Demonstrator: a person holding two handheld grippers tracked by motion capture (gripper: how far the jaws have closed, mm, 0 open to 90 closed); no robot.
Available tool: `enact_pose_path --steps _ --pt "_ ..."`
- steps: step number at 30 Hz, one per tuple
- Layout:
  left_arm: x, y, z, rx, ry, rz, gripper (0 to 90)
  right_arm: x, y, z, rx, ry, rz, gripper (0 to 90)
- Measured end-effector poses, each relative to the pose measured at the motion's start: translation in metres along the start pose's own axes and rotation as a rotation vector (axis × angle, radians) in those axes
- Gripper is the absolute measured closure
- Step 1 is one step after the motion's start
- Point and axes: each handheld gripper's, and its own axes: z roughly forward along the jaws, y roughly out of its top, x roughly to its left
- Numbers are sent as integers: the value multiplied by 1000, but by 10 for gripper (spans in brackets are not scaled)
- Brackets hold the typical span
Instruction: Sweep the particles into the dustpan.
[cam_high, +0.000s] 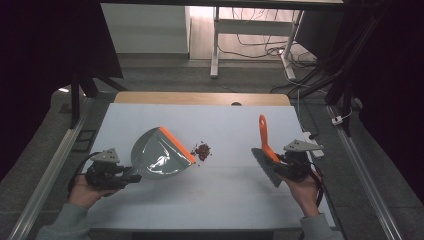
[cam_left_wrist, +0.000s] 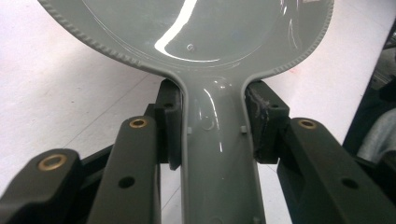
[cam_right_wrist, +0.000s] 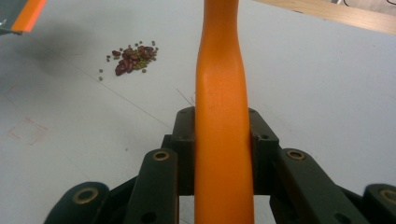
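Grey plastic fills the left side of the work: the dustpan (cam_high: 159, 155) lies on the white counter (cam_high: 230, 195), its handle clamped between the jaws of the left gripper (cam_high: 131, 176), which sits at about seven o'clock of the pan. The pan's orange lip faces the little heap of beans (cam_high: 202, 150), which lies just beside that lip at its three o'clock, on the bare counter and not yet in the pan. The pan itself looks empty. Well apart to the right, the right gripper (cam_high: 280, 161) grips the orange handle of the brush (cam_high: 265, 145), jaws clenched on it, the handle pointing toward twelve o'clock and the grey bristles by the gripper. So both tools are in hand and the pan is placed; by my judgement the sweeping itself is all still to do.
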Motion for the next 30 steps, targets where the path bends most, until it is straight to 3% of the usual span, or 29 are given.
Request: enact_pose_path --steps 14,18,22,30 --pt "-3 -3 7 90 3 31 617 10 35 27 -11 35 -29 704" --pt "-4 -7 10 117 8 34 616 11 43 37 -7 52 -17 704" --pt "-4 -6 16 151 -1 48 617 12 47 48 -1 45 -20 704" --pt "-4 -5 20 160 -17 53 616 20 50 67 9 52 -10 704"
